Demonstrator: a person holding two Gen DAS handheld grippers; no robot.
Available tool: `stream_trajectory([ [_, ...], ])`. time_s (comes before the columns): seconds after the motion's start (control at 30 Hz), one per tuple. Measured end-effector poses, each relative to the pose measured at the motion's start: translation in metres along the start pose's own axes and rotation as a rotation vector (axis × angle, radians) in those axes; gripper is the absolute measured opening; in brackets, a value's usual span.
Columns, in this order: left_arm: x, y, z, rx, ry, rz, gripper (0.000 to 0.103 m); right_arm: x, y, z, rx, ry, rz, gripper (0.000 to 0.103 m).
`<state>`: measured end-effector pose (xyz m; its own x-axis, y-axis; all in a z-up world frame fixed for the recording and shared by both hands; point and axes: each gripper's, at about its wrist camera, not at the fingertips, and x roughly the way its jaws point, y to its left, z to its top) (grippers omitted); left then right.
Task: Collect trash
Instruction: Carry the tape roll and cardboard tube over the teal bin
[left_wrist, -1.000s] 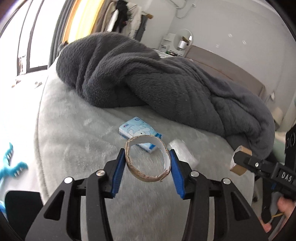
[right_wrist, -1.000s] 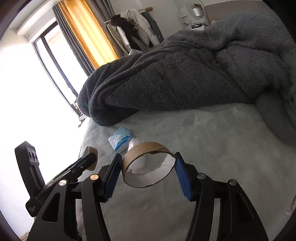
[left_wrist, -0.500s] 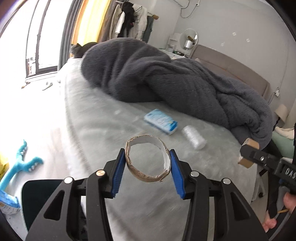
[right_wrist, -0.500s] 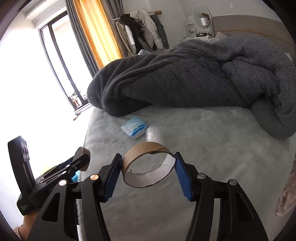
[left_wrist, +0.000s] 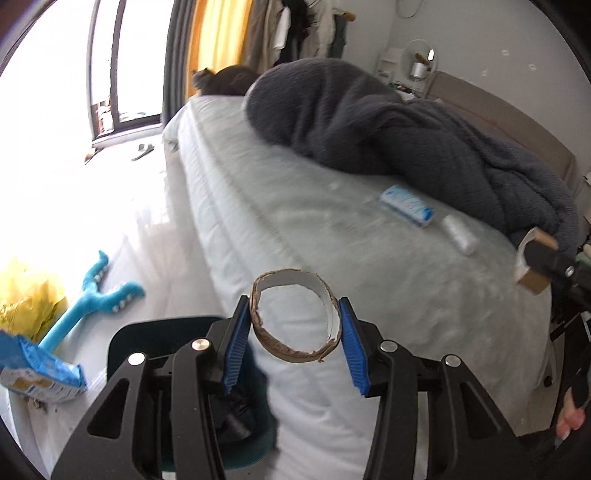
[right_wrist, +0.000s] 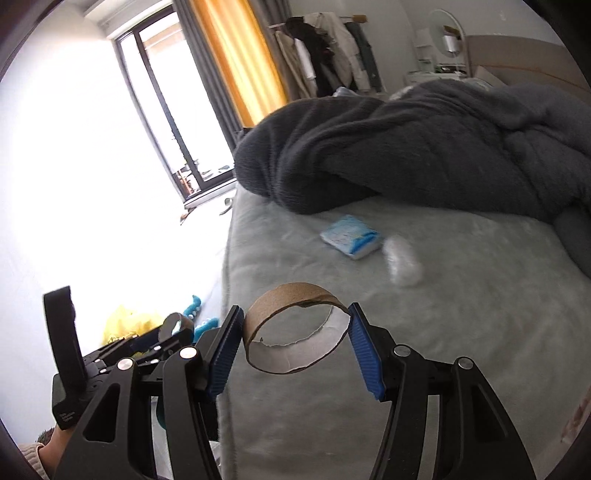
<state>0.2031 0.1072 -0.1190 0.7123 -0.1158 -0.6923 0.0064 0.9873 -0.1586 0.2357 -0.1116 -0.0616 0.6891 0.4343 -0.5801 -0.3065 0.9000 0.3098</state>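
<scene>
left gripper (left_wrist: 295, 338): blue pads pinching a torn cardboard ring (left_wrist: 293, 317) from both sides, ring's open hole facing the camera, held off the near edge of the bed (left_wrist: 332, 258)
left ring detail: white inner face, ragged brown lower rim, slightly squashed oval
right gripper (right_wrist: 295, 343): pads clamped on a second cardboard ring (right_wrist: 295, 328), brown outside, torn white lining inside, held over the near part of the bed
cross-view: right gripper's ring seen at the bed's right edge in the left wrist view; left gripper body visible off the bed's left side in the right wrist view
tissue pack (left_wrist: 406, 206): blue and white, flat on the bed, just beside the blanket's near edge
plastic roll (left_wrist: 460, 234): whitish, lying on the bed just beside the tissue pack, on the side away from the window; blurred in the right view
blanket (left_wrist: 406, 122): dark grey, fleecy, bunched across the far half of the bed
bin (left_wrist: 166, 339): dark teal, on the floor against the bed's near corner, partly under the left gripper; contents dark, cannot tell
floor left of bed: blue toy (left_wrist: 92, 299), yellow bag (left_wrist: 29, 299), blue and white wrapper (left_wrist: 37, 369) on a pale surface
person: fingertips (left_wrist: 569, 421) showing off the bed's right corner
</scene>
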Motion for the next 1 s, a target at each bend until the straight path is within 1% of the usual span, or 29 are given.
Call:
stream_trajectory([
  [0.23, 0.001, 0.029, -0.010, -0.034, 0.042, 0.042, 0.050, 0.014, 0.022, 0.000, -0.015, 0.013, 0.033, 0.059],
  [0.5, 0.009, 0.059, -0.027, -0.068, 0.105, 0.076, 0.050, 0.036, 0.059, -0.004, -0.056, 0.040, 0.080, 0.059],
  [0.7, 0.018, 0.088, -0.042, -0.098, 0.180, 0.111, 0.050, 0.052, 0.088, -0.008, -0.113, 0.062, 0.108, 0.059],
  [0.83, 0.027, 0.107, -0.054, -0.122, 0.249, 0.147, 0.050, 0.063, 0.109, -0.012, -0.154, 0.073, 0.135, 0.059],
  [1.0, 0.035, 0.124, -0.068, -0.159, 0.313, 0.139, 0.050, 0.077, 0.128, -0.018, -0.182, 0.101, 0.149, 0.059],
])
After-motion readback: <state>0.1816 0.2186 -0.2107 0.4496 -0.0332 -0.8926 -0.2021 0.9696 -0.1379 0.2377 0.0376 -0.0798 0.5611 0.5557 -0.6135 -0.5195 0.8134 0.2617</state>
